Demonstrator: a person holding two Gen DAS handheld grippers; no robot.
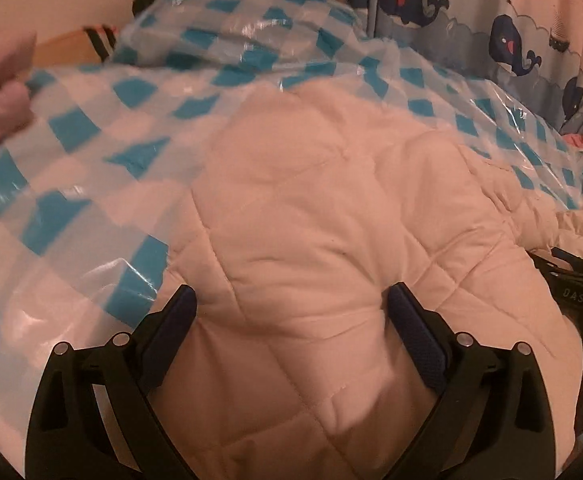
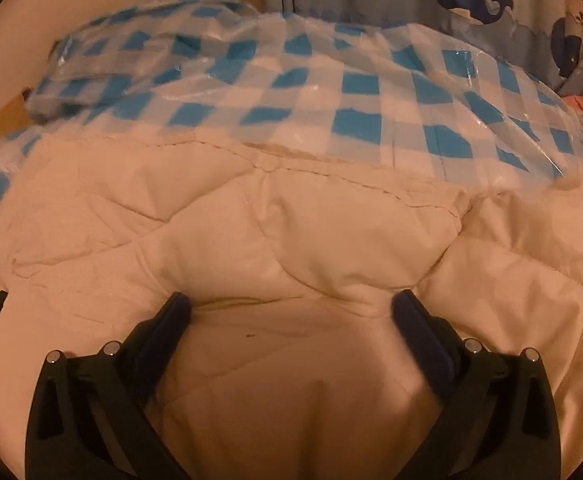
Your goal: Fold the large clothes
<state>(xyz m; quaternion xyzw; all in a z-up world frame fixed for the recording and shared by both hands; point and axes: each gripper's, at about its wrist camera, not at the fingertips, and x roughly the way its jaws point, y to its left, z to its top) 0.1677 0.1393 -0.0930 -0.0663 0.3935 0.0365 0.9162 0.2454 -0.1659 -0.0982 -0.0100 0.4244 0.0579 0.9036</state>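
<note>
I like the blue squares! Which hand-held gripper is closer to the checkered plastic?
Left. The left hand-held gripper sits right beside the checkered plastic; the right hand-held gripper is over the quilted coat, with the plastic farther ahead.

Only one piece of lettering can be read. In the left wrist view, the pale capitals "DAS" are seen at about four o'clock, printed on the black body of the right claw (image 1: 575,284) where it enters at the frame's edge; whether more letters follow cannot be told. In the right wrist view, nothing legible is found, neither words nor numbers.
</note>
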